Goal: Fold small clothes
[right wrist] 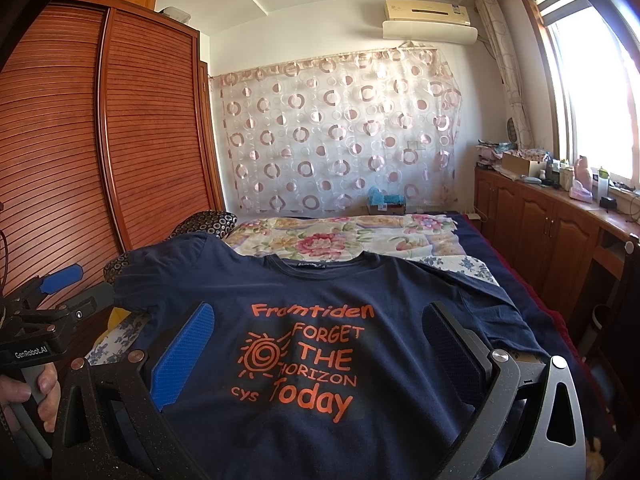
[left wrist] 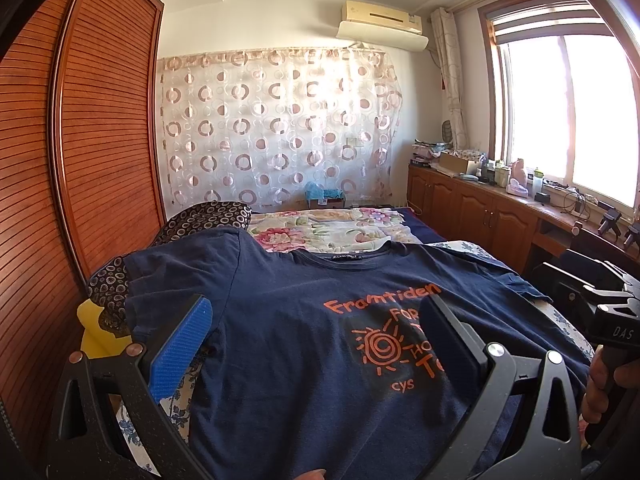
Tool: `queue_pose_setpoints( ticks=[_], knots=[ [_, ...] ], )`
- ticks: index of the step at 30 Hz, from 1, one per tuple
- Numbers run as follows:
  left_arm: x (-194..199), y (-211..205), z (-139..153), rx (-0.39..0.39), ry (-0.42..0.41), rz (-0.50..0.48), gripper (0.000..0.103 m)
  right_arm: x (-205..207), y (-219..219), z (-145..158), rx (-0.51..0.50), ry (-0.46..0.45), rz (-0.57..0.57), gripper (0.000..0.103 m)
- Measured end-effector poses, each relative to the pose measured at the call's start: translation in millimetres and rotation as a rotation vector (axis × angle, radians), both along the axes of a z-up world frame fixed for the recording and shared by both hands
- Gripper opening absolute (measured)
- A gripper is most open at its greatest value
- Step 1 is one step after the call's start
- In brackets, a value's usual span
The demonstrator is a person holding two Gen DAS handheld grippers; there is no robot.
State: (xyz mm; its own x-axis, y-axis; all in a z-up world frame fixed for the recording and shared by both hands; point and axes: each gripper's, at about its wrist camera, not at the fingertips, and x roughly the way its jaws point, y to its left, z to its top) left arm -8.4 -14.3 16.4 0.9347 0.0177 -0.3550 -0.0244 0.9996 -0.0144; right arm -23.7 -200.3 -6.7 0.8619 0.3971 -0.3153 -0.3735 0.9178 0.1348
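Note:
A navy T-shirt with orange print lies front up and spread flat on the bed, collar pointing away from me. My left gripper hovers open over the shirt's lower left part, its blue pad near the left sleeve. My right gripper is also open, straddling the orange lettering above the lower middle of the T-shirt. Nothing is held between either pair of fingers. A hand holds each gripper's handle. The shirt's near hem is hidden below the frames.
A slatted wooden wardrobe stands close on the left. A dark circle-patterned pillow and a floral quilt lie beyond the shirt. Wooden cabinets with cluttered tops line the right side under the window. Something yellow sits beside the left sleeve.

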Motion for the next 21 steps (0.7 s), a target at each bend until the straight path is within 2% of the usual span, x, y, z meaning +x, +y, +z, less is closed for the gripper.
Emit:
queue_pose_setpoints(
  ticks=[11, 16, 21],
  knots=[
    [19.6, 1.0, -11.3, -0.012, 0.009, 0.013, 0.103, 8.1, 3.3, 1.2, -0.012, -0.015, -0.001, 0.103],
    [38.0, 9.0, -22.3, -0.013, -0.013, 0.037, 0.103, 19.8, 12.6, -2.4, -0.062, -0.033, -0.035, 0.103],
    [59.2, 21.5, -32.6, 0.011, 0.004, 0.065, 0.103, 40.6, 26.5, -8.1, -0.097, -0.035, -0.058, 0.103]
  ],
)
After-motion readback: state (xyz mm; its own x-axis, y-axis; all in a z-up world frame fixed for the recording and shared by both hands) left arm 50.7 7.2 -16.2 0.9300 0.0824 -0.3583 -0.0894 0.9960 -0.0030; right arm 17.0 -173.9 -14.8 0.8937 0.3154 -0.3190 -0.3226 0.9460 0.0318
